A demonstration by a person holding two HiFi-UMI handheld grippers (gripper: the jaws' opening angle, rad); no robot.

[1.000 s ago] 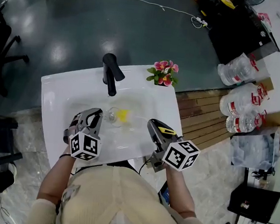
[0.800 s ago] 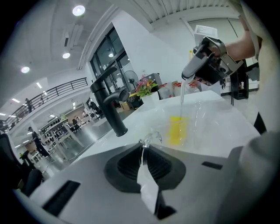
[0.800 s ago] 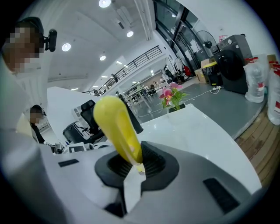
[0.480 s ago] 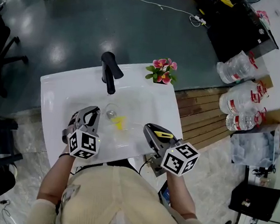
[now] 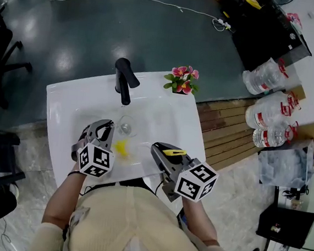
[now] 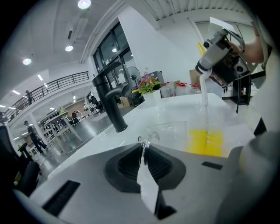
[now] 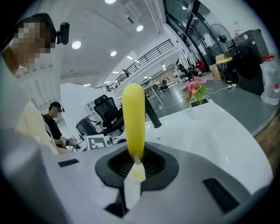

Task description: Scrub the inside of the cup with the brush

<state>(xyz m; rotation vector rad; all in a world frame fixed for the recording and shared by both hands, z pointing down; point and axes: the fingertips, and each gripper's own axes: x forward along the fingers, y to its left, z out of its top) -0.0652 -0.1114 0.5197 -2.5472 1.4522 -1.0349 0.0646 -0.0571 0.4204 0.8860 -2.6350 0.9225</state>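
The left claw (image 6: 143, 151) is pinched shut on the rim of a clear cup (image 6: 173, 131), a grip only its own view reveals. From above, the cup sits mid-basin in a white sink (image 5: 65, 99), in front of a black tap (image 5: 123, 81). The brush (image 5: 122, 148) has its yellow head just beside the cup, outside it. The right claw (image 7: 134, 164) clamps the brush's yellow handle (image 7: 133, 118). Pink flowers (image 5: 182, 80) stand at the sink's far right corner. Water bottles (image 5: 268, 113) lie on the floor beyond.

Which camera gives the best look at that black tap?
The left gripper view: the black tap stands whole and side-on, column and spout clear. The head view shows the tap smaller, from above. The right gripper view shows only part of the tap, behind the yellow brush.
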